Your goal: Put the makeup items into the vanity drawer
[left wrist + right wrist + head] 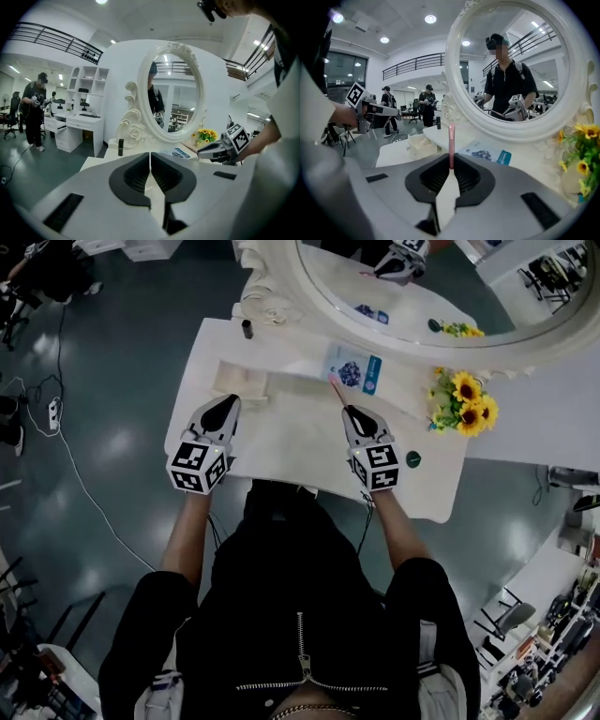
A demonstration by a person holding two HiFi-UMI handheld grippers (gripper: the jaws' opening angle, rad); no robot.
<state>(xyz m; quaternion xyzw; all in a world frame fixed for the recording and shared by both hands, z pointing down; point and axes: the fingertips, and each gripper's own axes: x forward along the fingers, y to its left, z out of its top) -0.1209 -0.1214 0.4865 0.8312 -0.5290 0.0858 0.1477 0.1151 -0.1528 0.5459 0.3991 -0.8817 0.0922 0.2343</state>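
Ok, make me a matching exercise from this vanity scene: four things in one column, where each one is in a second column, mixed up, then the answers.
Things
1. pink stick
2. dark tube
3. sunflowers
4. blue and white packet

Places
A. at the right end of the tabletop
B. lying flat on the tabletop in front of the mirror
C. clamped by the right gripper
D. standing upright at the back left, by the mirror's frame

Pairs: 1-C, 2-D, 3-A, 4-B
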